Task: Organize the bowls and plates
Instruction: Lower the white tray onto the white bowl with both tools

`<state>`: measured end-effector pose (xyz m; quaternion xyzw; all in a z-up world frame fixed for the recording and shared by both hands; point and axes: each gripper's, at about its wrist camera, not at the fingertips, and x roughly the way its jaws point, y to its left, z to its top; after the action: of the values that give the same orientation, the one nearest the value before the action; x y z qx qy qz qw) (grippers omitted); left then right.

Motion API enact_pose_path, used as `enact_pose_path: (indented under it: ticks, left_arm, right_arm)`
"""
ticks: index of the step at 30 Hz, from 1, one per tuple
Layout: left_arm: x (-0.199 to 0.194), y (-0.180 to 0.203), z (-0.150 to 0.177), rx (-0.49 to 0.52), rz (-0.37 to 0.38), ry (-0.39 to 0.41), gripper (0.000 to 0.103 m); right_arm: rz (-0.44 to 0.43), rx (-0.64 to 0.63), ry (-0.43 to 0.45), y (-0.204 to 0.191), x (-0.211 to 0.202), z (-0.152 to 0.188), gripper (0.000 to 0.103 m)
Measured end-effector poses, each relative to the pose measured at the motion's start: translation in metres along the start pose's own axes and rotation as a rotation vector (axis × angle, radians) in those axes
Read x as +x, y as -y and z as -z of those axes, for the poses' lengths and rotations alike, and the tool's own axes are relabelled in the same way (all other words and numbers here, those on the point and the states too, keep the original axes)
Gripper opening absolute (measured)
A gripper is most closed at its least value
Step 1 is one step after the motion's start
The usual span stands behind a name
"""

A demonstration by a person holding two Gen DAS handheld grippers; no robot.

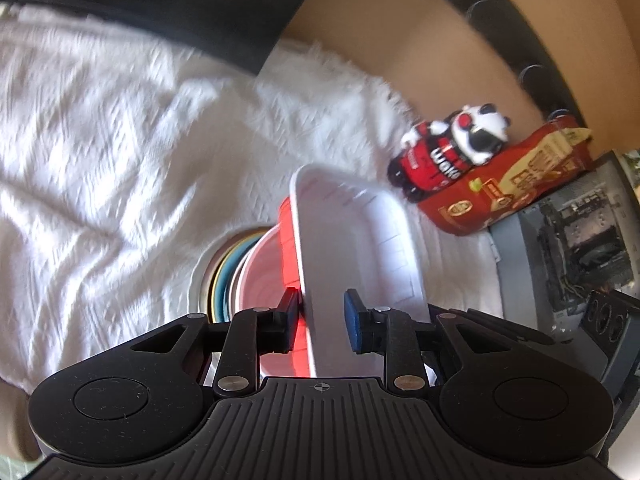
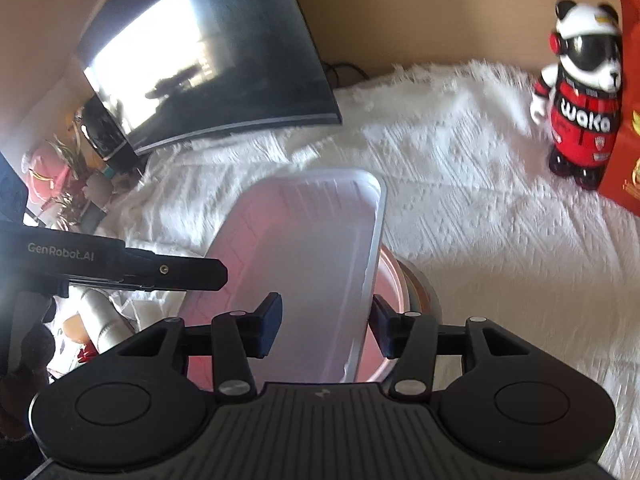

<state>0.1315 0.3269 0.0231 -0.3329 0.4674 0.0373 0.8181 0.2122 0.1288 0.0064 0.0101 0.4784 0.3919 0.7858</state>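
Above the stacked bowls (image 1: 256,276) | left gripper (image 1: 322,318), right gripper (image 2: 326,326): jaws slack astride white tray (image 2: 304,264), neither clamping | lower level, release evenly.

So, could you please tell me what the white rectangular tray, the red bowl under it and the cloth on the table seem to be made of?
The white rectangular tray looks like thin, semi-translucent plastic with a matte finish: red tint shows through it. The red bowl seems glossy plastic, judging by its sheen, though glazed ceramic is possible. The cloth looks like woven white cotton, textured, with a fringed edge.
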Motion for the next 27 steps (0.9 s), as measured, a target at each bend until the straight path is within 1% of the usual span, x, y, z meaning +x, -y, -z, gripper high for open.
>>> enact_pose_path:
  ticks: [3, 14, 27]
  left_arm:
    - [0.009, -0.005, 0.002, -0.012, -0.010, -0.020, 0.026]
    - [0.002, -0.010, 0.004, -0.042, 0.018, -0.007, 0.025]
    - [-0.010, -0.004, -0.004, -0.028, 0.048, 0.024, 0.026]
  right_arm:
    - [0.008, -0.003, -0.006, 0.000, 0.003, 0.003, 0.049]
    - [0.004, -0.012, 0.001, 0.001, 0.002, 0.003, 0.049]
    - [0.024, -0.021, 0.049, -0.005, -0.008, -0.006, 0.049]
